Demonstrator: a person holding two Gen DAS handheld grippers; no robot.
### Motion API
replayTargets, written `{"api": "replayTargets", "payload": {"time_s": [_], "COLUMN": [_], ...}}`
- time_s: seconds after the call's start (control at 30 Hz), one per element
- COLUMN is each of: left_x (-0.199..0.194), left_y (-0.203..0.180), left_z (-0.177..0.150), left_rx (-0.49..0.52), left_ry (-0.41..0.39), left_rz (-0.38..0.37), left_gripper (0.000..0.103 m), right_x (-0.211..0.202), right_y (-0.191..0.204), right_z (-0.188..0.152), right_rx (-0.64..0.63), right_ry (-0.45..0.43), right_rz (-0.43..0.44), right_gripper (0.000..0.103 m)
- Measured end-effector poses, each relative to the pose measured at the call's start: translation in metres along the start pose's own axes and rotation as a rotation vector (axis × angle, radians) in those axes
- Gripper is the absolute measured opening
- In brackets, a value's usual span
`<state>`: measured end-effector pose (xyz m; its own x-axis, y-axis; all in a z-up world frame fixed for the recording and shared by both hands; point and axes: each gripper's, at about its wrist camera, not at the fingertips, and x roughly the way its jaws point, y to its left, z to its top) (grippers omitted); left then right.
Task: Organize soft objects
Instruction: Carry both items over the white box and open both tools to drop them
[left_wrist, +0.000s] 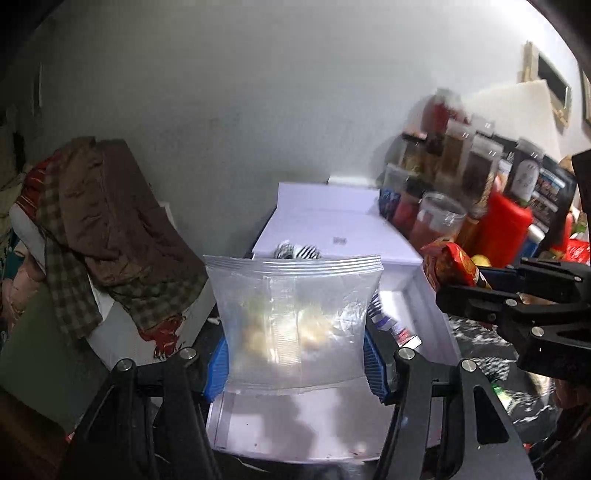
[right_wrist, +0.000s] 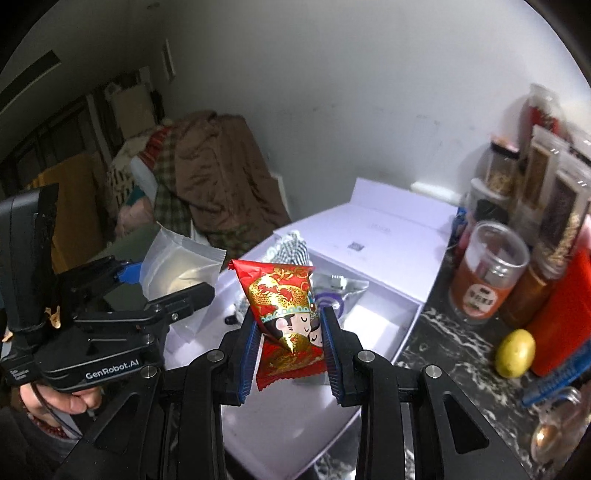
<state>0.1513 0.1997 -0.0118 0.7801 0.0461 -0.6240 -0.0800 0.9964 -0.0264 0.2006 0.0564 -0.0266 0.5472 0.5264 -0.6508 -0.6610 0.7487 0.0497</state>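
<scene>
My left gripper (left_wrist: 295, 354) is shut on a clear zip bag (left_wrist: 295, 317) with pale yellow pieces inside, held upright over the open white box (left_wrist: 424, 291). My right gripper (right_wrist: 290, 345) is shut on a red and gold snack packet (right_wrist: 286, 314) printed with cartoon faces. That packet (left_wrist: 448, 266) and the right gripper's fingers (left_wrist: 491, 277) show at the right of the left wrist view. The zip bag (right_wrist: 177, 266) and left gripper (right_wrist: 162, 291) appear left in the right wrist view. Inside the box lie a black-and-white striped item (right_wrist: 293, 247) and a silvery packet (right_wrist: 340, 291).
A brown jacket over checked cloth (right_wrist: 214, 184) is piled left of the box. Jars and bottles (right_wrist: 491, 273) crowd the dark marbled counter (right_wrist: 443, 339) to the right, with a yellow-green fruit (right_wrist: 515, 352). A person's hand (right_wrist: 62, 393) holds the left gripper's handle.
</scene>
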Motion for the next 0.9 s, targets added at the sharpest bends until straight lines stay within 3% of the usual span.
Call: {"api": "replayTargets", "payload": {"time_s": [0.5, 0.9], "left_x": [0.055, 0.070], "left_y": [0.008, 0.010], "left_z": [-0.013, -0.014], "left_rx": [0.021, 0.010], "left_ry": [0.137, 0.195], "left_rz": [0.011, 0.003], "left_gripper": [0.059, 0.060], "right_x": [0.065, 0.082], "right_y": [-0.009, -0.012], "right_z": [-0.005, -0.012], "right_rx": [-0.013, -0.006], "right_ry": [0.139, 0.181], "right_rz": [0.002, 0.000], "right_gripper": [0.032, 0.032]}}
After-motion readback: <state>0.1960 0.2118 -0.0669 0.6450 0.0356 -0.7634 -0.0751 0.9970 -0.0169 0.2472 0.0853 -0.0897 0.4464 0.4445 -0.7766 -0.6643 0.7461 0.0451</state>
